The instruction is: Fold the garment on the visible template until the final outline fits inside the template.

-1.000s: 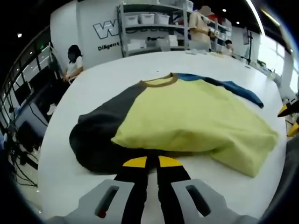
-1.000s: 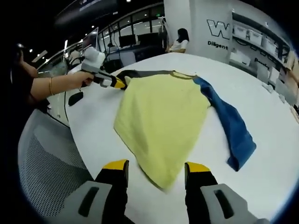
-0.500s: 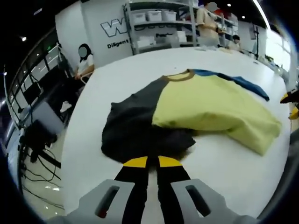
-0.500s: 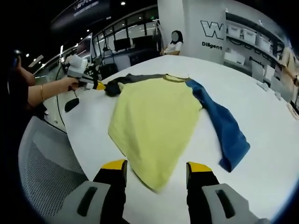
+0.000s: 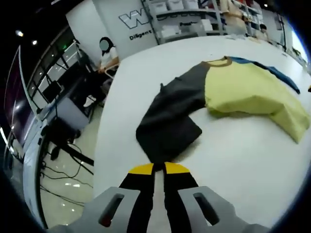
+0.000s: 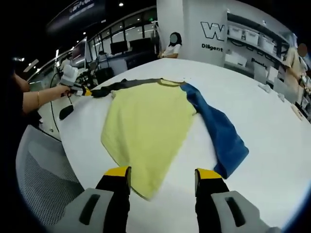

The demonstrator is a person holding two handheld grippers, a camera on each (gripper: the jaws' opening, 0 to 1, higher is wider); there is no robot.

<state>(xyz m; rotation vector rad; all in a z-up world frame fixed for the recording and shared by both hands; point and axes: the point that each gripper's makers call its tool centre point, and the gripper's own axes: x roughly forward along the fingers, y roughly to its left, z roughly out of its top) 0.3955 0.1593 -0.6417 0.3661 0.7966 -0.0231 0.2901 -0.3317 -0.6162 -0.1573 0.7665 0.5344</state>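
A shirt with a yellow body (image 6: 146, 121), a dark grey sleeve (image 6: 124, 86) and a blue sleeve (image 6: 218, 133) lies flat on the white table (image 6: 272, 160). In the left gripper view the dark grey sleeve (image 5: 170, 126) runs out from the yellow body (image 5: 243, 92) straight to my left gripper (image 5: 154, 168), whose jaws are shut on its end. From the right gripper view, that left gripper (image 6: 83, 91) holds the sleeve's tip at the table's left edge. My right gripper (image 6: 163, 173) stands open just short of the yellow hem, holding nothing.
A grey mesh chair (image 6: 39, 174) stands at the table's near left edge. A seated person (image 5: 107, 51) and shelves (image 5: 194, 19) with boxes are beyond the far side. Cables (image 5: 68, 170) lie on the floor left of the table.
My left gripper has drawn back from the shirt with the dark grey sleeve, which went from bunched beside the yellow body to stretched out long. The right gripper stays open near the hem.
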